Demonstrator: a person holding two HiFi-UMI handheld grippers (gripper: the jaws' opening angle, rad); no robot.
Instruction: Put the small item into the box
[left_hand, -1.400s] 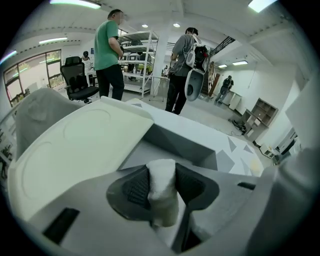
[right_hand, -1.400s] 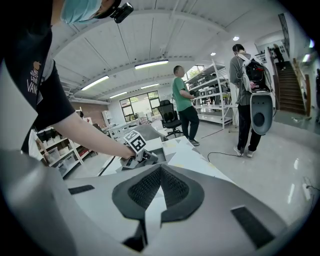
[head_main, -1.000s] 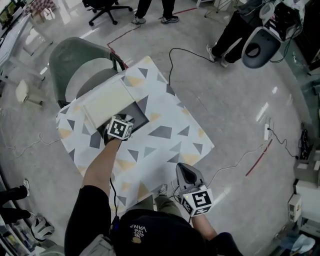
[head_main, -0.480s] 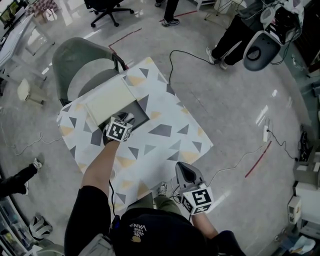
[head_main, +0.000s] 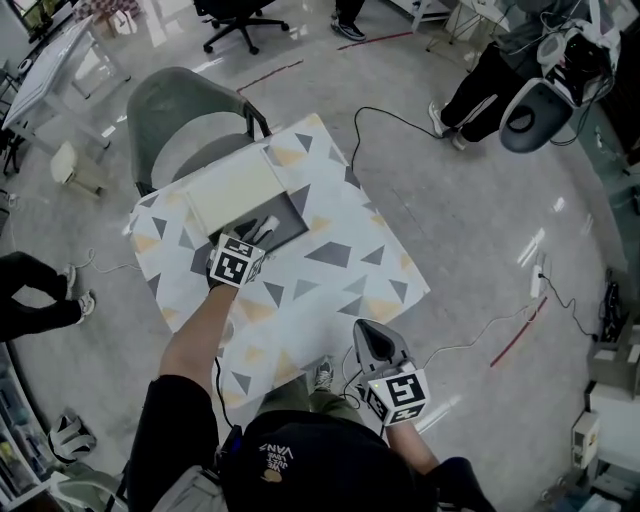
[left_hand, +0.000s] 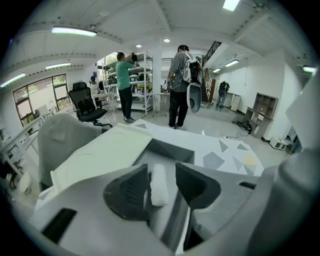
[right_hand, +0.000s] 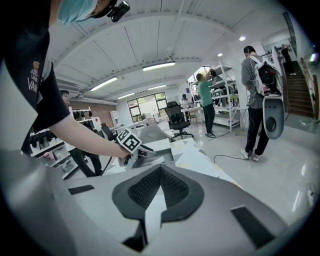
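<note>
Fingers (left_hand: 125, 192) of the left gripper (left_hand: 160, 171) are spreading, with the small white item (left_hand: 159, 186) loose between them. It sits close beside the left pad and clear of the right, over the open dark box (left_hand: 172, 150) at ten o'clock on the patterned table (head_main: 330, 290). The box's pale lid (head_main: 235, 190) lies at its eleven o'clock. The right gripper (head_main: 372, 345), jaws pressed together and empty, hangs off the table's five o'clock edge.

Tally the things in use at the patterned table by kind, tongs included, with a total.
Box: 1
Cream lid: 1
Small white item: 1
Tongs: 2. Left tongs opening, the item between the jaws; right tongs shut, empty.
Total: 5
</note>
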